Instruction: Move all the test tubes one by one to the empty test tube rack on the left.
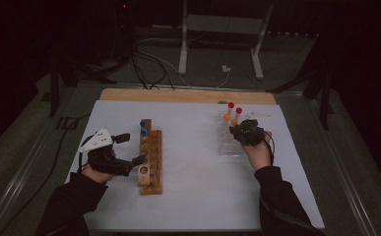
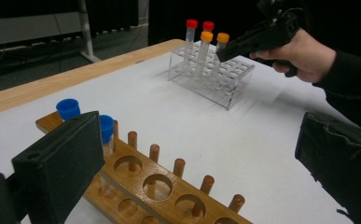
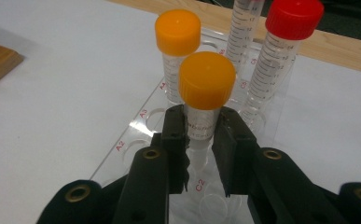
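Observation:
A clear plastic rack (image 1: pixel 227 147) (image 2: pixel 234 95) (image 3: pixel 136 126) at the right holds two orange-capped and two red-capped tubes (image 3: pixel 294 18). My right gripper (image 1: pixel 236 131) (image 3: pixel 200 135) is shut on the nearer orange-capped tube (image 3: pixel 206 81) (image 2: pixel 223 37), just under its cap, and the tube stands upright in the rack. The other orange-capped tube (image 3: pixel 178 32) stands behind it. At the left, a wooden rack (image 1: pixel 151 182) (image 2: pixel 187 191) holds two blue-capped tubes (image 1: pixel 142 125) (image 2: pixel 68 108) at its far end. My left gripper (image 1: pixel 133 148) (image 2: pixel 197 135) hangs open beside the wooden rack with nothing between its jaws.
A white mat (image 1: pixel 193 162) covers the table, with a bare wooden strip (image 1: pixel 188 95) along the far edge. Beyond it, cables (image 1: pixel 148 64) and a desk frame's legs (image 1: pixel 183 44) stand on the dark floor. Several holes of the wooden rack are empty.

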Tool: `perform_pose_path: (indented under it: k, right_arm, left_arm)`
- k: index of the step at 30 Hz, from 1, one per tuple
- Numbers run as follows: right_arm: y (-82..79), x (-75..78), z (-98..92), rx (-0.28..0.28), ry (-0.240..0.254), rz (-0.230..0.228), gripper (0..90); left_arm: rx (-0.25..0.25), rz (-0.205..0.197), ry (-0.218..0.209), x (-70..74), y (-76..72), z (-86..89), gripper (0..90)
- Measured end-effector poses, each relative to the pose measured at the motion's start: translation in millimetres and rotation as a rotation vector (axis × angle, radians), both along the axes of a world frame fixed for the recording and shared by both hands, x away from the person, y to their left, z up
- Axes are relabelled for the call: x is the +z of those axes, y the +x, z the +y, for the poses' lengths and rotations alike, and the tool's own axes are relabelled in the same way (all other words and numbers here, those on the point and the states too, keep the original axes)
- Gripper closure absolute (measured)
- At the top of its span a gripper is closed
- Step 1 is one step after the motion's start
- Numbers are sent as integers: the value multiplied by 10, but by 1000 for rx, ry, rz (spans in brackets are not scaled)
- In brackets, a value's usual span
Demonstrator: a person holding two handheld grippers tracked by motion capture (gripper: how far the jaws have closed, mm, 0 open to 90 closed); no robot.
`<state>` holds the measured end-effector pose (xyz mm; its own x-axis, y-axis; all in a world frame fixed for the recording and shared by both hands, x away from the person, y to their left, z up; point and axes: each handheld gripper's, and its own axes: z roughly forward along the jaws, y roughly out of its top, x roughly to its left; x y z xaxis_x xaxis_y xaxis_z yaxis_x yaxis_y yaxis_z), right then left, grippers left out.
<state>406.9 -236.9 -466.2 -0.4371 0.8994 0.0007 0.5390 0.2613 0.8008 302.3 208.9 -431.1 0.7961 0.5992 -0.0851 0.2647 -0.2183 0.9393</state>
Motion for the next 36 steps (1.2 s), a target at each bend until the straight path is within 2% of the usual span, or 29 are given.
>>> perform_pose_path:
  k: [6, 16, 24, 30, 36]
  right_arm:
    - [-38, 105, -7, 7, -3, -25, 754]
    - [-201, 463, -47, 24, -10, -84, 754]
    - [-390, 722, -57, 60, -16, -120, 754]
    - [-534, 819, -17, 100, -11, -133, 754]
    - [-655, 805, 81, 158, -19, -130, 754]
  left_arm:
    - [-2, 7, -7, 7, -2, -1, 19]
    - [-11, 2, -5, 51, -15, -7, 20]
    - [-35, 5, -1, 94, -17, -50, 20]
    - [-55, 6, 1, 136, -22, -101, 20]
    - [-82, 10, 12, 179, -8, -200, 21]
